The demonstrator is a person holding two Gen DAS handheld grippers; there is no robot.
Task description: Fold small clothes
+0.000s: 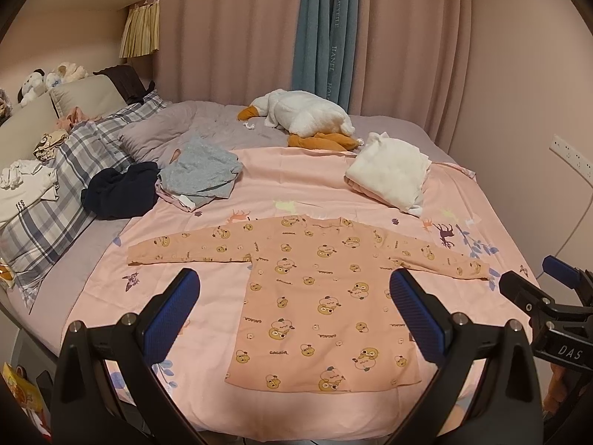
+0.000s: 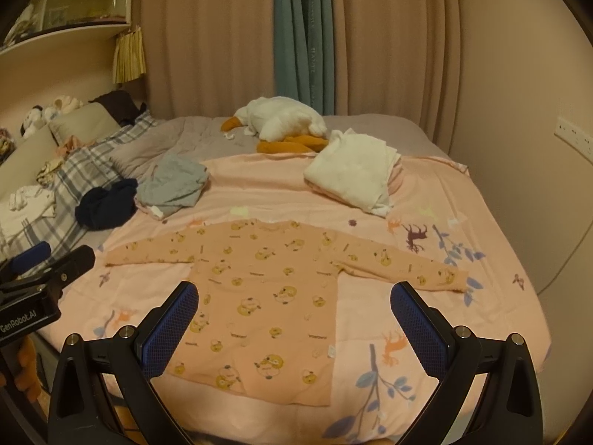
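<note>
A small peach long-sleeved top [image 1: 315, 296] with little bear pictures lies flat on the pink sheet [image 1: 289, 178] that covers the bed [image 1: 389, 126]. It is on the near part of the bed, right in front of both tongs. Its neck points to the far side and its bottom hem is near the edge of the bed. The two sleeves stick straight out, one to the left and one to the right, so the long way of the top runs from left to right across the bed. The left tongs [image 1: 294, 309] are open wide and hold nothing. They hang over the body of the top. The right tongs [image 2: 294, 315] are open wide too and hold nothing. They hang over the right half of the body and the pink sheet beside it. The left sleeve [image 1: 185, 248] is closer to the left tongs, and the right sleeve [image 2: 407, 265] is closer to the right tongs. So I think each tongs can take the sleeve on its own side and fold it in over the middle. No fold is made yet, so the job on this top looks like it is just starting. Far back on the sheet are a folded white pile [image 1: 389, 174] on the right and a gray bunch of clothes [image 1: 202, 168] and a dark one [image 1: 120, 191] on the left. A white goose toy [image 1: 300, 115] lies behind them.
</note>
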